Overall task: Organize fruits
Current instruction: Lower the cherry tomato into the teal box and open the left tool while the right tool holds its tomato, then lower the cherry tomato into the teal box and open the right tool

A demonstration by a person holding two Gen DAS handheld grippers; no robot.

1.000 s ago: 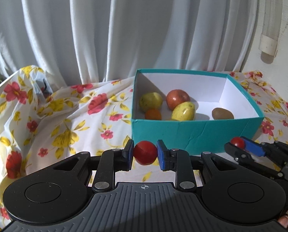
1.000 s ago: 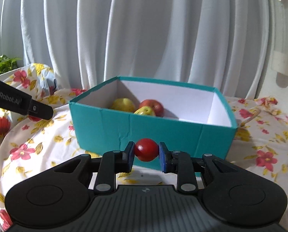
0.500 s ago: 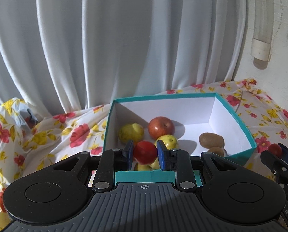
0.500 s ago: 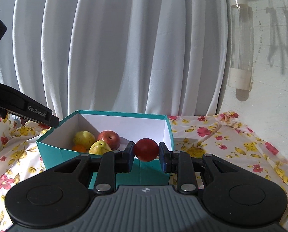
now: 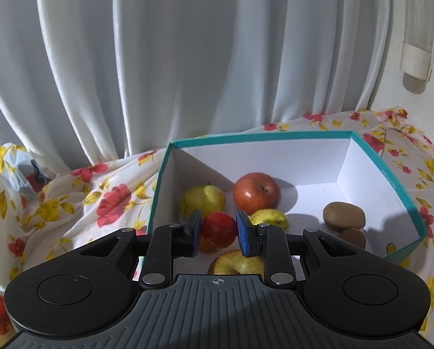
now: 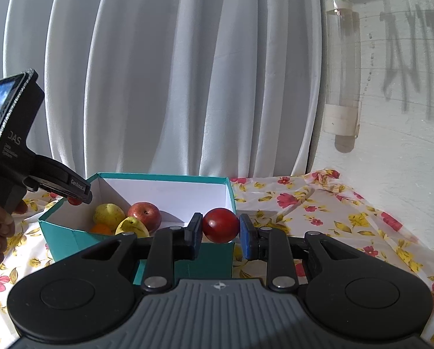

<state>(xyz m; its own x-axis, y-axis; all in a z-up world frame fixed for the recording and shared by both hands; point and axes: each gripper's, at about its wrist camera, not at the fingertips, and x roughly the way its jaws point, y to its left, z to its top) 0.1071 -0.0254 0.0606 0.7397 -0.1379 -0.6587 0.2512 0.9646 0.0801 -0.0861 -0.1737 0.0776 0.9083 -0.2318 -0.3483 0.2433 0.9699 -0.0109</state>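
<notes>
The left hand-held gripper (image 5: pixel 219 230) pinched a small round red plum-like fruit (image 5: pixel 218 230) between its blue pads, hanging over the near-left part of the open teal cardboard box with white inner walls (image 5: pixel 403 195). Below and just ahead of it lay a yellow-green pear (image 5: pixel 203 199), a red apple (image 5: pixel 256 190), a second yellow pear (image 5: pixel 270 217), two brown kiwis (image 5: pixel 344 214) off to its right, and a yellow apple (image 5: pixel 236 265) directly beneath. The right hand-held gripper (image 6: pixel 220 225) likewise clamped a second small red round fruit (image 6: pixel 220 225), held outside the box by its near right corner, above the flowered cloth on the bench (image 6: pixel 327 212). To release well, the left fruit probably needed lowering into a bare patch of the white floor, not dropping onto the yellow apple, which could bruge or roll it. Both fruits were nearly spherical, with no clear long axis; the right one looked slightly wider across the pads. No stem end could be made out.
</notes>
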